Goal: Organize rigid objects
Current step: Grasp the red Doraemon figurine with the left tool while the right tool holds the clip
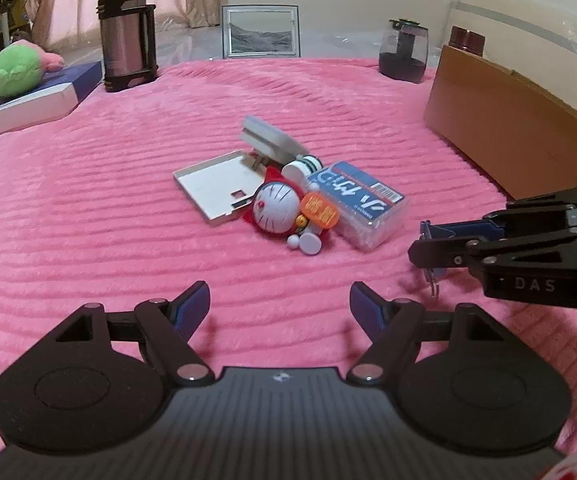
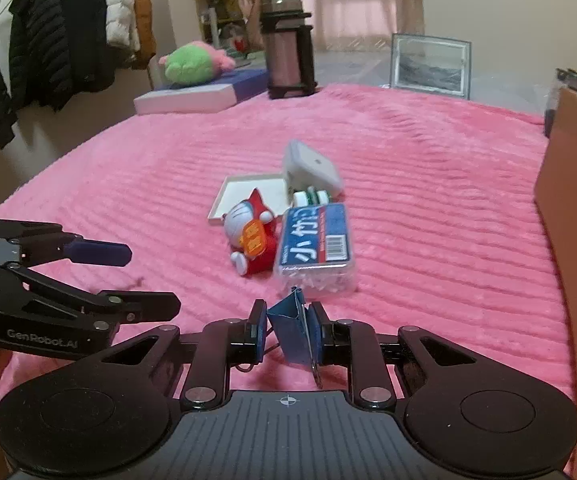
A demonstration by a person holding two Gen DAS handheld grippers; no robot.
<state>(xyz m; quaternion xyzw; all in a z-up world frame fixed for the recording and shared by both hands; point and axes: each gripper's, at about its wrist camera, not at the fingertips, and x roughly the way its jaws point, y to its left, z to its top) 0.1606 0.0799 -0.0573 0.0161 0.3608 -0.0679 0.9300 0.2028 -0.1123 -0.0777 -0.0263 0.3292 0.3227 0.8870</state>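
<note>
- Toys and boxes lie in a small pile in the middle of the pink blanket.
- The cat toy has a round white face and a red body. It lies on its side and touches the clear box with the blue label.
- A flat white tray sits just to the left of the cat toy in the left wrist view, and part of the toy rests on it.
- A white case leans up behind the tray, and a small white and green roll sits just in front of it.
- The left gripper hangs over the blanket, on the near side of the pile. Its two fingers are wide apart and hold nothing.
- The right gripper is squeezed on a small blue folded thing. It is over the blanket, near the clear box but not touching it.
- A thin round ring hangs down under the blue thing. What the blue thing is cannot be told.
- A brown cardboard box stands at the right side of the blanket.
- A tall metal flask stands at the far edge, with a picture frame and a dark jar farther along.
- A green and pink soft toy rests on a flat blue and white box beside the flask.
</note>
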